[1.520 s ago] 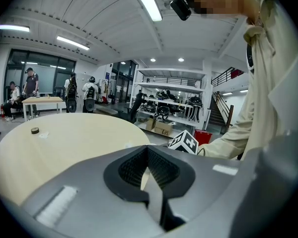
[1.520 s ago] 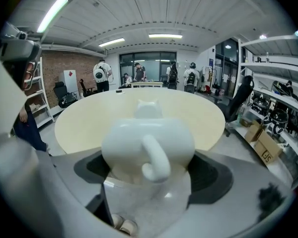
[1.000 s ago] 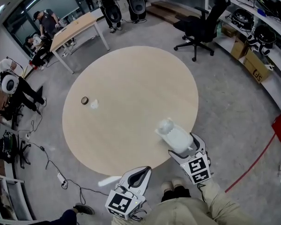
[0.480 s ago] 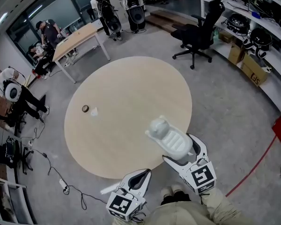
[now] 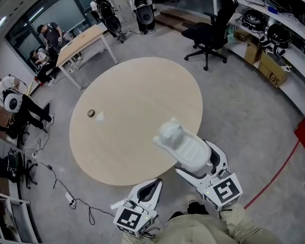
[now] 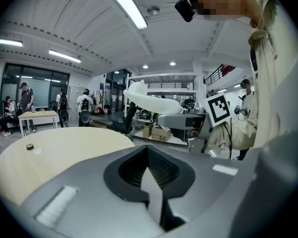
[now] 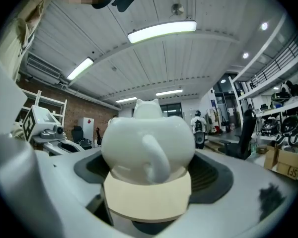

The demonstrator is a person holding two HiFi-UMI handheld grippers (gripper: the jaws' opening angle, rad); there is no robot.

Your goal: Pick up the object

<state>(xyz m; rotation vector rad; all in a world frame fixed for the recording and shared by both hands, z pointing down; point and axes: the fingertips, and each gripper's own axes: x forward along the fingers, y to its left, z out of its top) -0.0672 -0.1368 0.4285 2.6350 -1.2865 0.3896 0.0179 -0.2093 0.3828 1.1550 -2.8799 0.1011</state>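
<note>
The object is a white cat-shaped figurine [image 5: 179,145] on a beige base [image 7: 146,195]. My right gripper [image 5: 199,162] is shut on it and holds it in the air over the near edge of the round wooden table [image 5: 127,95]. In the right gripper view the figurine [image 7: 148,135] fills the space between the jaws, its ears pointing away. The left gripper [image 5: 153,186] hangs low by my body, off the table, shut with nothing in it [image 6: 152,185]. The left gripper view shows the lifted figurine [image 6: 148,100] from the side.
A small dark ring [image 5: 91,113] and a small white piece [image 5: 99,116] lie on the table's left side. A black office chair [image 5: 209,30] stands beyond the table, a rectangular table [image 5: 82,38] at the back left, and shelves [image 5: 274,34] on the right. People are at the far left.
The right gripper has lifted the figurine higher and closer to the head camera; it looks larger now. The left gripper has barely moved.
</note>
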